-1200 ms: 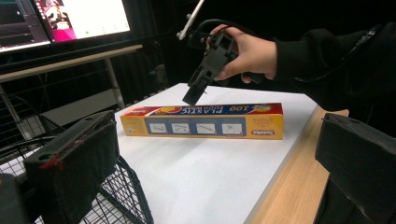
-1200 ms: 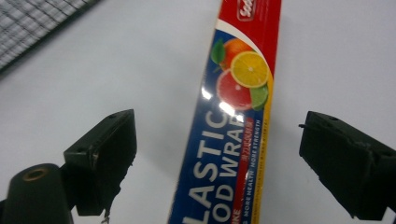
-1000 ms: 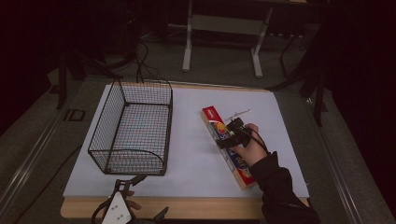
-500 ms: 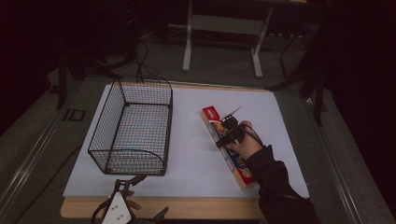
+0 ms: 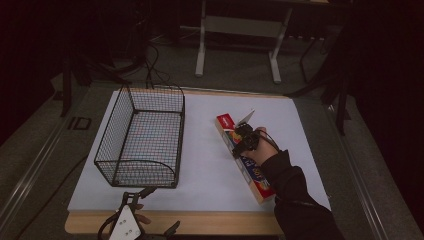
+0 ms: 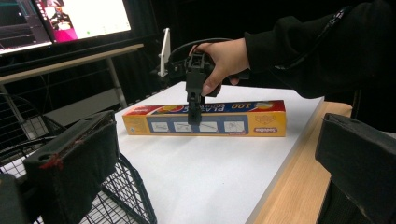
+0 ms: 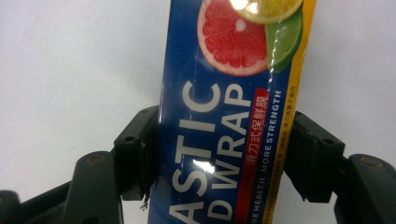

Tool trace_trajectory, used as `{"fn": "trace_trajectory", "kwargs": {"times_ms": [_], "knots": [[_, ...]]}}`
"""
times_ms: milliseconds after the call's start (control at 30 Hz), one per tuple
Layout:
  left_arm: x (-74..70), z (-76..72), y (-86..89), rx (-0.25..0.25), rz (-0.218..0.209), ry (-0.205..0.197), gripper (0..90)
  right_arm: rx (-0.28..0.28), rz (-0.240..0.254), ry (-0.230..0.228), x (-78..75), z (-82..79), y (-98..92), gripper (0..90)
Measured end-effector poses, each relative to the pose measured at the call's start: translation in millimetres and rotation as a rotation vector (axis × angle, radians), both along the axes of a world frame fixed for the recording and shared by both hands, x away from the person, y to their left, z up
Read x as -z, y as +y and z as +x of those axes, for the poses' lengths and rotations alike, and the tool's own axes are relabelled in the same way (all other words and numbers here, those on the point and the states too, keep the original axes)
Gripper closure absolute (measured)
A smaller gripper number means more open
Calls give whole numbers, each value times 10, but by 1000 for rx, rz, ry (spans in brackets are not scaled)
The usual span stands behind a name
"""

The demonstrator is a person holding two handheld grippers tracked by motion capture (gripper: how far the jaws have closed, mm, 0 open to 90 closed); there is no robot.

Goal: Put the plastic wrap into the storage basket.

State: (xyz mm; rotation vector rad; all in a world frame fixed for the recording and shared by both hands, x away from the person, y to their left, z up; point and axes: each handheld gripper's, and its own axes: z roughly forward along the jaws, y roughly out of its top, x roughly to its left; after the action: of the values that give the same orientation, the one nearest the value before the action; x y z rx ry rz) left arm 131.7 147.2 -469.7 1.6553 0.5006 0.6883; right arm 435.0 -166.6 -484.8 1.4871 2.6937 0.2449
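A long blue and yellow plastic wrap box [image 5: 255, 175] lies flat on the white table top [image 5: 210, 165], right of the middle. My right gripper [image 5: 240, 144] comes down on it from above, near its far red end. In the right gripper view both jaws press the long sides of the plastic wrap box [image 7: 224, 116], with the right gripper [image 7: 219, 154] straddling it. From the left gripper view, the hand and right gripper [image 6: 194, 114] stand over the plastic wrap box [image 6: 233, 122], which rests on the table. My left gripper [image 5: 156, 210] waits open at the table's front edge.
A black wire basket [image 5: 142, 135] stands on the left half of the table, and a corner of the wire basket [image 6: 135, 200] sits just under my left gripper [image 6: 210, 163]. Monitors and a metal stand are beyond the far edge. The wooden table edge [image 6: 299, 177] runs along the front.
The right hand has shifted slightly and the right gripper has settled lower over the box. The box, basket and left gripper have stayed put.
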Motion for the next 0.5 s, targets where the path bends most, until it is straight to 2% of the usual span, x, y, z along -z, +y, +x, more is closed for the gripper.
{"fn": "trace_trajectory", "kwargs": {"times_ms": [333,400,500], "knots": [[5,-5,-13,0,16,-5,1,9,-48,73,40,78,55,349],[5,-8,-15,2,16,-5,1,13,-49,76,42,83,58,351],[6,-7,-17,2,16,-5,1,36,-78,67,49,75,97,375]]}}
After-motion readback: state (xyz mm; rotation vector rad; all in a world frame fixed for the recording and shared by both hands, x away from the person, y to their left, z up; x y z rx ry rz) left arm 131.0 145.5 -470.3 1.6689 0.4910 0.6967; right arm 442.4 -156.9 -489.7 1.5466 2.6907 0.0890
